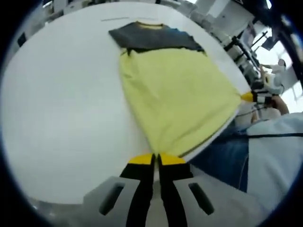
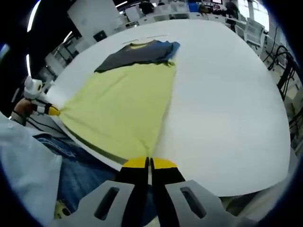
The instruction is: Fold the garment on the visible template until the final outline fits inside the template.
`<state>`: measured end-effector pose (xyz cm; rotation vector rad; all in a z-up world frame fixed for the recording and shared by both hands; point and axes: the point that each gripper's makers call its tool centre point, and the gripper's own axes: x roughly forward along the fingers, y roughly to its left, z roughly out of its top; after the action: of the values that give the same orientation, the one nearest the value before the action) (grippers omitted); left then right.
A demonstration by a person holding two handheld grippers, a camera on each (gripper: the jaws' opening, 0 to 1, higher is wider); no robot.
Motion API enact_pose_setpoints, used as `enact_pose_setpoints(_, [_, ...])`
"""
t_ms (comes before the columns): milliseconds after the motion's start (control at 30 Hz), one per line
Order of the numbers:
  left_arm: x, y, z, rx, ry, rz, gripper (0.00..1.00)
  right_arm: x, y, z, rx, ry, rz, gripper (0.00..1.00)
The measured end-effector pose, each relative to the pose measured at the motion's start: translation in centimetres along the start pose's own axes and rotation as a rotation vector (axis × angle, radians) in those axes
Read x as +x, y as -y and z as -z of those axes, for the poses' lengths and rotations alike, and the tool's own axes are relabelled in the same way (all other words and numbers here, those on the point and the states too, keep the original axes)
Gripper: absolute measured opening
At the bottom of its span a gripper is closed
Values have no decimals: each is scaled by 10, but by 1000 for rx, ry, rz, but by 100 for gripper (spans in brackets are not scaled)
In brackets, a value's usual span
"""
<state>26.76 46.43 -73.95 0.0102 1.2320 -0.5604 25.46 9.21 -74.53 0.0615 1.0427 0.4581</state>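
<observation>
White worktop [image 1: 57, 109], smooth and matte, with a rounded outline. A garment [image 1: 175, 94] lies flat on it: a yellow body with a dark grey upper part and yellow collar at the end farthest from the fingers [image 1: 142, 160]. The near hem reaches the worktop edge just ahead of the fingertips. In the right gripper view the same garment [image 2: 123, 101] lies ahead and to the left of the fingers [image 2: 163, 164], with bare worktop [image 2: 227, 94] to their right.

Office or lab: white table [image 2: 227, 94], chairs [image 2: 253, 28], monitors behind.
</observation>
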Motion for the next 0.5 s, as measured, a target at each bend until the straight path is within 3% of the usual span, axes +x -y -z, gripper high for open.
enact_pose_setpoints(500, [-14, 8, 0, 16, -9, 12, 0, -14, -10, 2, -55, -43, -10, 2])
